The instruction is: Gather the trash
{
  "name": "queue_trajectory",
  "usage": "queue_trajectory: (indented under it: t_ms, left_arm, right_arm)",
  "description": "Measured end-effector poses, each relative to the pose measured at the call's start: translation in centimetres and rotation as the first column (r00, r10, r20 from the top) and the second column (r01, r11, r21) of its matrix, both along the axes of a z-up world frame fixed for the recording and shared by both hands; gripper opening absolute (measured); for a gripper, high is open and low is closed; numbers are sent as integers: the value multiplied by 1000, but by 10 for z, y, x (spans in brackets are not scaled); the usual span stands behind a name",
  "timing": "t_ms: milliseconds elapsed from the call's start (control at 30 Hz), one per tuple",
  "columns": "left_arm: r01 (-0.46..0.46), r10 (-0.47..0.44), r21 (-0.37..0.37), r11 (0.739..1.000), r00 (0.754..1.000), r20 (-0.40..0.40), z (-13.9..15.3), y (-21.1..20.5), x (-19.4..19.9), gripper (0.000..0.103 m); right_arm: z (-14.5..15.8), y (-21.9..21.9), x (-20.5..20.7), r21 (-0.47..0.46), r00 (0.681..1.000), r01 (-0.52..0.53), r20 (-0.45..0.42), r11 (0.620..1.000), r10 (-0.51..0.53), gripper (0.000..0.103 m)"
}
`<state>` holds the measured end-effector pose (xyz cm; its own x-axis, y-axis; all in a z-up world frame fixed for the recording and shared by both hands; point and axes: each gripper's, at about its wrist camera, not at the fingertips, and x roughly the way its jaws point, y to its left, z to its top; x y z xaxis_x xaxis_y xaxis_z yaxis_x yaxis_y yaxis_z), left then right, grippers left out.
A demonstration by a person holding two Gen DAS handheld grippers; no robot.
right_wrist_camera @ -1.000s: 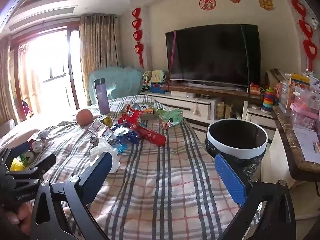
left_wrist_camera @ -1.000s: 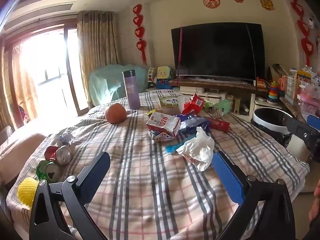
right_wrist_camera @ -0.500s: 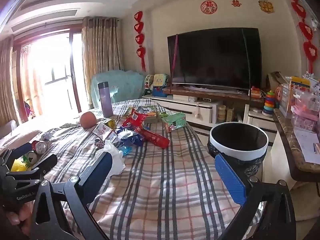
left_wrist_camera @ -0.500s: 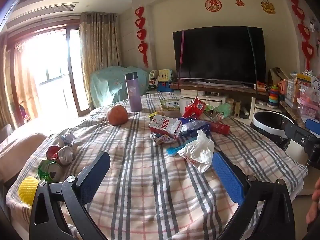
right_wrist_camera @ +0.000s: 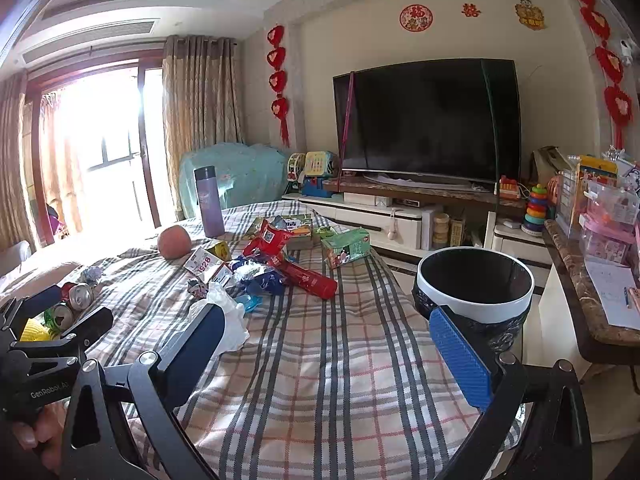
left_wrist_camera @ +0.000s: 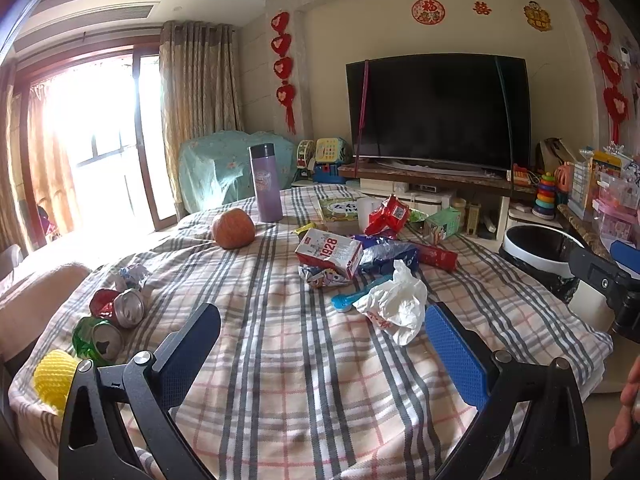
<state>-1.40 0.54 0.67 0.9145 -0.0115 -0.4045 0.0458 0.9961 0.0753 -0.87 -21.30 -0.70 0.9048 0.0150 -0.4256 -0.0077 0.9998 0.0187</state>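
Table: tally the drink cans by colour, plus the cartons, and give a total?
Red cans: 1
Silver-ended can, body colour hidden: 1
Green cans: 1
White "1928" cartons: 1
Green cartons: 1
Total: 5

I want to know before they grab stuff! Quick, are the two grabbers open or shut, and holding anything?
Left gripper: open, holding nothing, above the tablecloth.
Right gripper: open, holding nothing.
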Motion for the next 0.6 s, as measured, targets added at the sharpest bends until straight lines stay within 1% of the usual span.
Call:
queue_trajectory:
  t_ms: [400, 433, 600]
  left_arm:
    - [0, 0, -1, 1000, 1000, -5, 6, -4, 4, 102]
    - [-1, 1, -5, 1000, 1000, 0, -1, 1, 1, 102]
    - [0, 0, -5, 1000, 1000, 0, -1, 1, 1, 102]
  right_arm:
    - [0, 0, 0, 1, 1000, 1, 0, 1000, -1, 103]
    - [-1, 0, 0, 0, 1000, 1, 0, 1000, -1, 103]
    - [0, 0, 0, 2, 1000, 1, -1, 1000, -1, 103]
